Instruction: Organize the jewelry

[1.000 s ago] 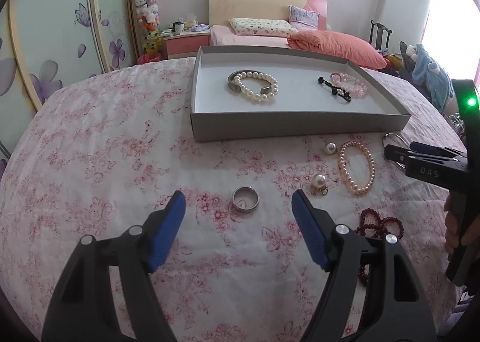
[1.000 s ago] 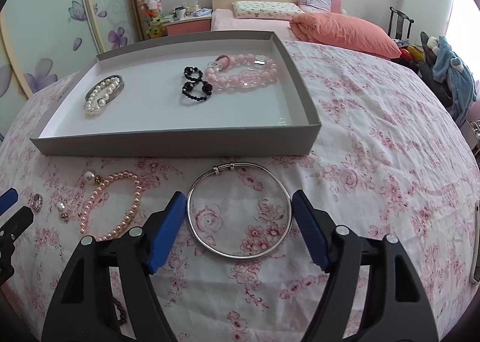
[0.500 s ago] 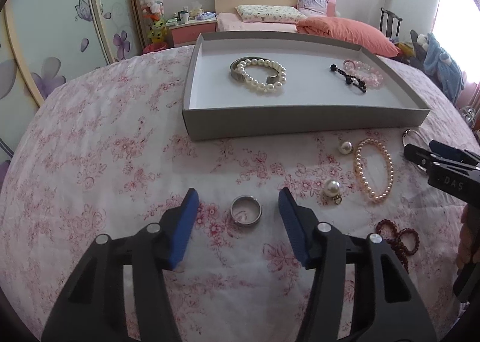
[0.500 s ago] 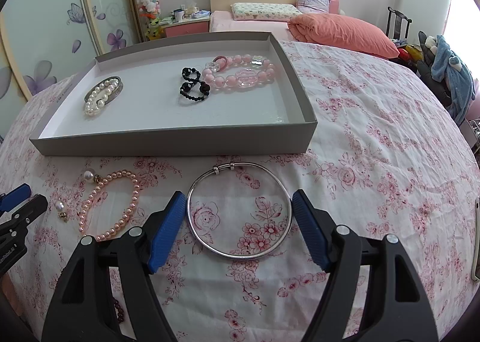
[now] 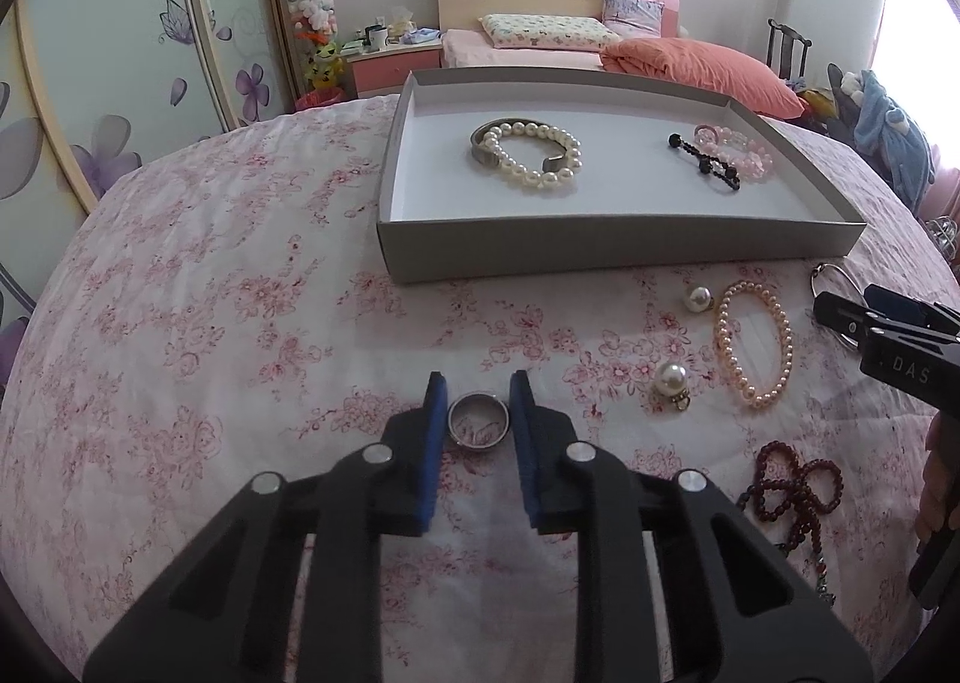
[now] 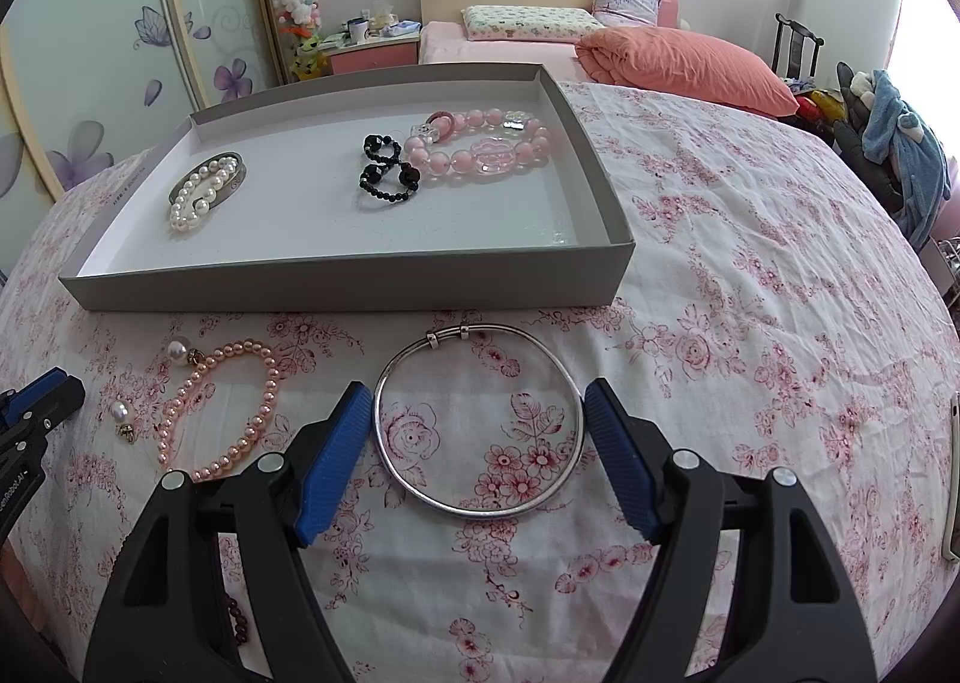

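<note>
A floral pink-and-white bedspread (image 6: 750, 275) covers the whole work surface, and on it sits a shallow grey tray (image 6: 336, 284) with a white floor. Inside the tray, toward its left, a white pearl bracelet (image 5: 531, 155) lies with a metal cuff (image 5: 483, 146) touching it; toward the right a pink bead bracelet (image 6: 480, 149) rests against a twisted black bead bracelet (image 6: 384, 173). In front of the tray's near wall a thin silver bangle (image 6: 477, 422) lies flat on the cloth, and the right gripper (image 6: 477, 431) is held low over it with its blue pads (image 6: 336, 443) wide apart, one on each side of the bangle, just outside its rim and not pressing it. Left of the bangle is a loop of peach pearl beads (image 6: 225, 407), with two pearl drop earrings (image 6: 180, 350) just beside it, one at its top end and one further left. A dark red bead strand (image 5: 792, 485) is bunched on the cloth nearer the right gripper's handle. The smallest piece, a silver ring (image 5: 478, 420), lies flat on the bedspread well in front of the tray, and the left gripper (image 5: 478, 431) has its blue fingers (image 5: 433, 443) drawn in close on either side of it, right at its edges; whether they actually pinch it I cannot tell.
</note>
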Tool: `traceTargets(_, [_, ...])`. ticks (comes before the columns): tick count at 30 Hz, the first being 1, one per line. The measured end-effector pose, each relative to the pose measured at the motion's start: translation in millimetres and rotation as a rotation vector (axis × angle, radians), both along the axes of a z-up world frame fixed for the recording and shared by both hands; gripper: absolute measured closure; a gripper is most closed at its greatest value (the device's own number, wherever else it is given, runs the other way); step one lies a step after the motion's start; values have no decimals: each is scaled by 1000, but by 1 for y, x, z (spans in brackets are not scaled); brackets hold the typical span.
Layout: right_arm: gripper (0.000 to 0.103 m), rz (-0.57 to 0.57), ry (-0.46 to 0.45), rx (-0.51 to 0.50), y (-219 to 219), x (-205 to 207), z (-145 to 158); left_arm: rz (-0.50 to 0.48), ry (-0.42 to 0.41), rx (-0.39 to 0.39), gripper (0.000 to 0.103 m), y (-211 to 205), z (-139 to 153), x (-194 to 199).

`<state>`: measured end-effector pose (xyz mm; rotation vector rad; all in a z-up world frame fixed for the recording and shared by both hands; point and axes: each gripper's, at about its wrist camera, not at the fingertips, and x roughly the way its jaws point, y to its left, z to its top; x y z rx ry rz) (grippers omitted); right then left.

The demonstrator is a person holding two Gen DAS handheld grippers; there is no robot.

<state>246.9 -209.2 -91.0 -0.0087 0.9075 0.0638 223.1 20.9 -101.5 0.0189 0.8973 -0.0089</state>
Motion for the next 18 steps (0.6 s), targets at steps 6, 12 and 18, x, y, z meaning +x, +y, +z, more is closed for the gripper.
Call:
traceTargets(6, [30, 0, 0, -1, 0, 0, 0, 1, 2, -10, 81, 6, 1, 1])
traceTargets(12, [31, -2, -1, 1, 0, 0, 0, 5, 2, -16, 81, 7, 2, 4])
traceTargets(18, [31, 5, -1, 0, 0, -6, -1, 3, -1, -37, 81, 8, 3, 6])
